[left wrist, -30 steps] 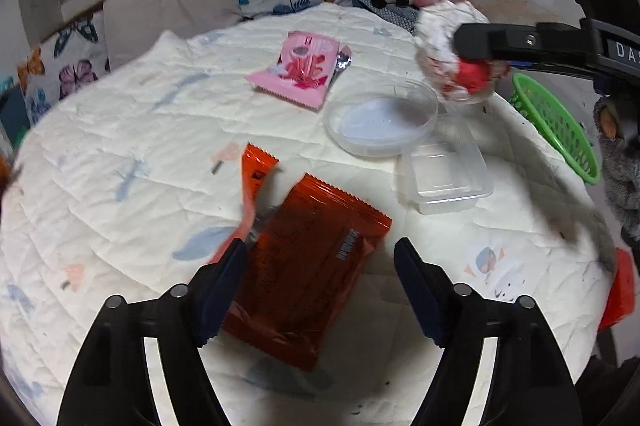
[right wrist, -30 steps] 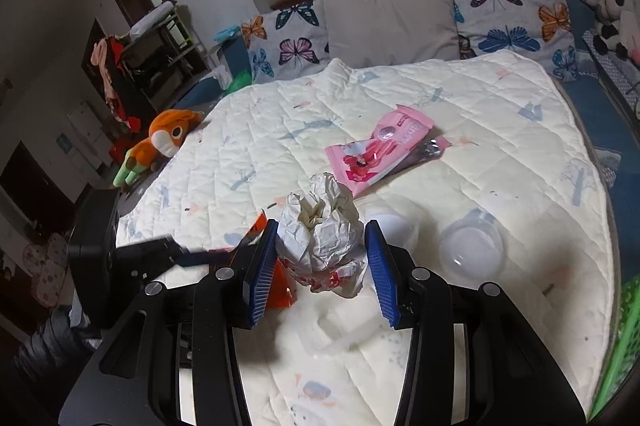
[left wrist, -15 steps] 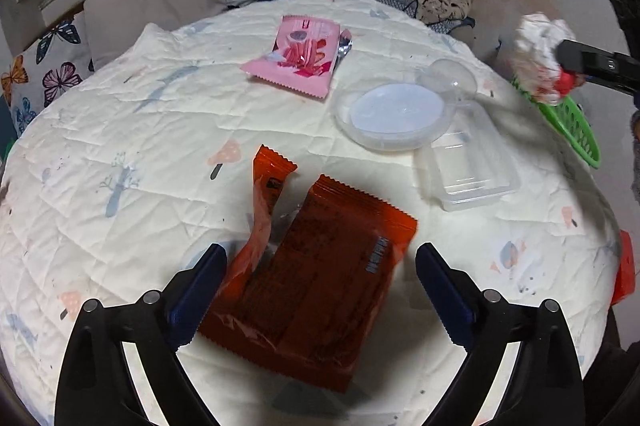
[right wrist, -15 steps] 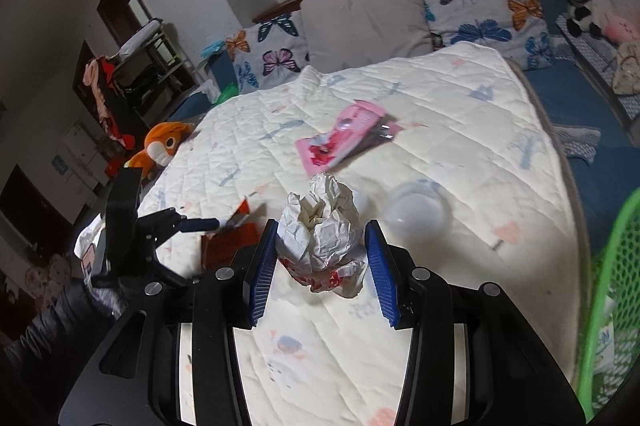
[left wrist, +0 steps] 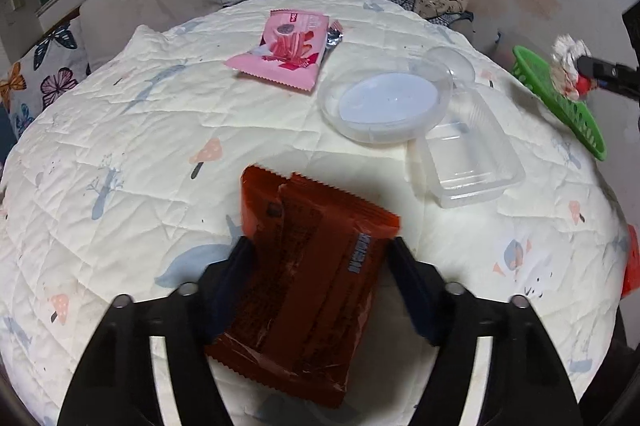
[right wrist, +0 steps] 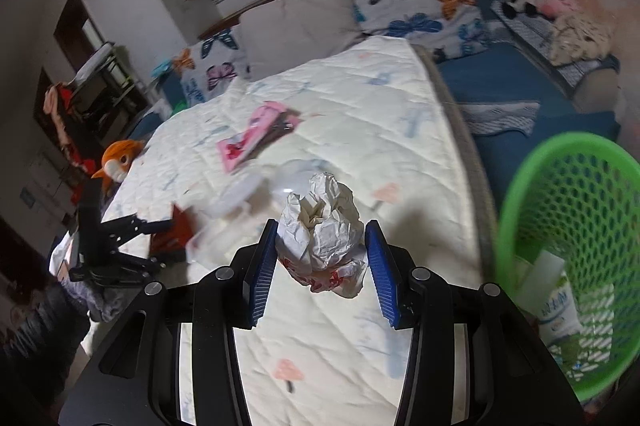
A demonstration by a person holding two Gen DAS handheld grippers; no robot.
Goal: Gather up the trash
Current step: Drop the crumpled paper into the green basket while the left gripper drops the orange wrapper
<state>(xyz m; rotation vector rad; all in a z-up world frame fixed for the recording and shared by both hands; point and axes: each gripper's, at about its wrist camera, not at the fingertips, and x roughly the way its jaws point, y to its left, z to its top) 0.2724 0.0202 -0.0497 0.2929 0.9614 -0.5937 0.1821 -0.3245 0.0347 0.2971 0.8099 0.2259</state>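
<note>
Right wrist view: my right gripper (right wrist: 320, 258) clamped the crumpled paper (right wrist: 320, 226) beside the green basket (right wrist: 568, 234), next needing release over it; my left gripper (left wrist: 316, 274), open, straddled the red wrapper (left wrist: 304, 274).

Crumpled white paper wad (right wrist: 320, 226) beside green basket (right wrist: 568, 226).

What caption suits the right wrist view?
Right hand-held gripper carries a crumpled paper wad toward the green mesh basket beside the quilted bed.

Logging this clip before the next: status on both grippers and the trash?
Right gripper shut on crumpled paper, beside green basket. Left gripper jaws closing on the orange wrapper, grip unconfirmed. Nothing blocking.
</note>
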